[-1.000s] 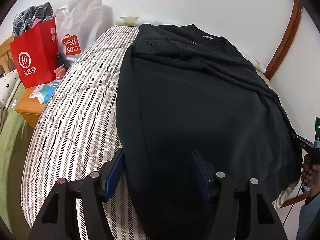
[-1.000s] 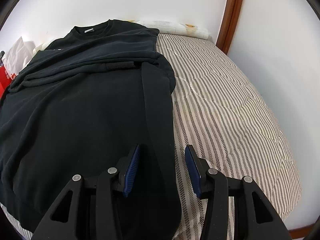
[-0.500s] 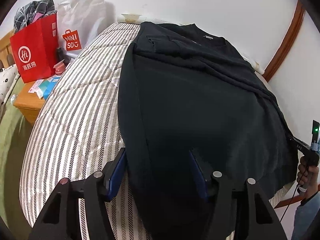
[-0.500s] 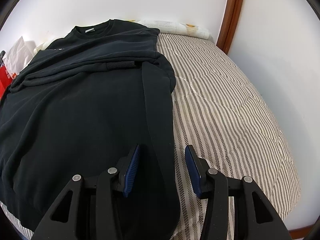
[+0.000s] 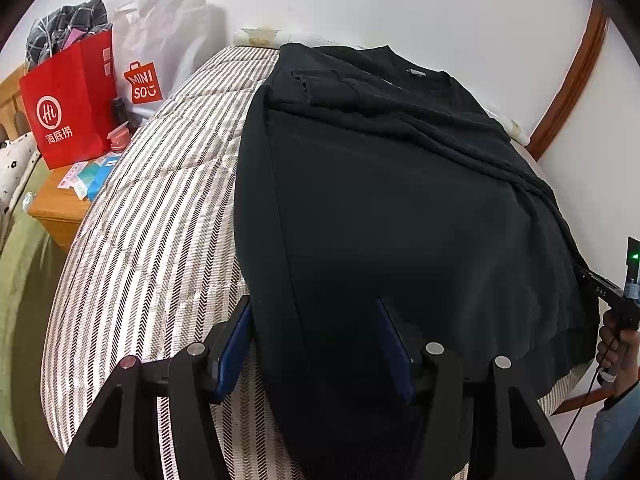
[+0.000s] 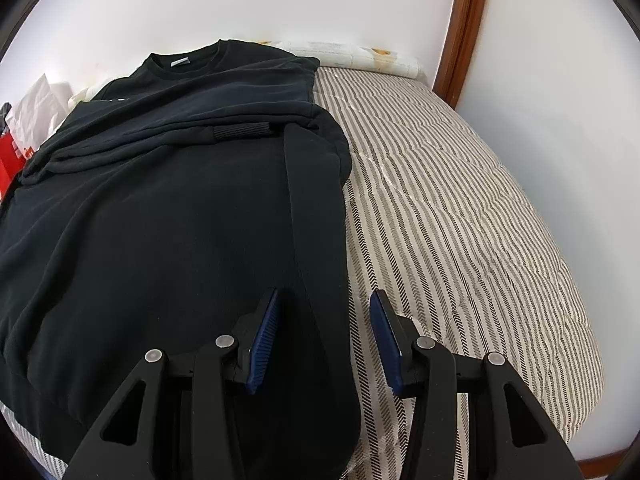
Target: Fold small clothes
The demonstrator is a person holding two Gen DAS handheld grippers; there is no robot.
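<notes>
A black sweatshirt [image 5: 392, 208] lies flat on a striped mattress [image 5: 160, 216], collar at the far end, sides and sleeves folded inward. It also shows in the right wrist view [image 6: 160, 220]. My left gripper [image 5: 314, 344] is open and hovers over the near left corner of the sweatshirt, its jaws either side of the left folded edge. My right gripper [image 6: 324, 336] is open over the near right folded edge, with the mattress [image 6: 460, 220] to its right. The right gripper's handle [image 5: 616, 304] and the hand show at the right edge of the left wrist view.
A red paper bag [image 5: 68, 108] and a white Miniso bag [image 5: 160, 52] stand on a wooden nightstand [image 5: 60, 208] left of the bed. White walls and a brown door frame [image 6: 460, 28] bound the bed's far and right sides.
The left gripper has pulled back and risen slightly, so the sweatshirt looks a bit farther off. The right gripper has hardly moved. Both stay open.
</notes>
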